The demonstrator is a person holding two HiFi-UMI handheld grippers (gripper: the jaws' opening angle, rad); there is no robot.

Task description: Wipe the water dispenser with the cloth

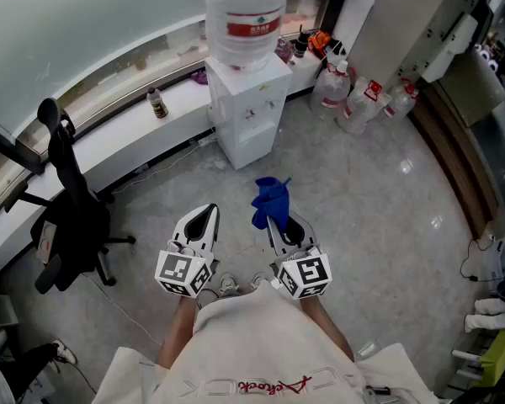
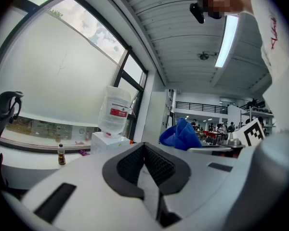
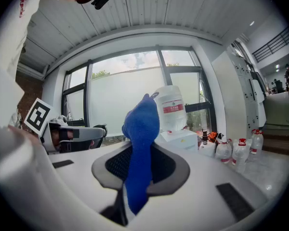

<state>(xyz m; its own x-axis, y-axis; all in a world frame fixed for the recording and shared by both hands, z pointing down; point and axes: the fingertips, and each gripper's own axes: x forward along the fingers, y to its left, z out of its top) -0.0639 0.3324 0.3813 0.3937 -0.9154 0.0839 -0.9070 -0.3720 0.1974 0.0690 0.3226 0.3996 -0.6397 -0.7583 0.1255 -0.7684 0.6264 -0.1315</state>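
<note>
The water dispenser (image 1: 246, 112) stands straight ahead of both claws and well apart from them across the floor. It is upright, with its tap face turned toward the person. The right claw (image 1: 278, 224) is clenched on the blue cloth (image 1: 269, 199), which bunches up past the tips (a tail hangs between the jaws). The left claw (image 1: 206, 217) is closed on nothing, just beside the right one. Both point forward at the dispenser, held low and roughly level. Neither looks clearly nearer, so the cloth-bearing right claw likely leads.
</note>
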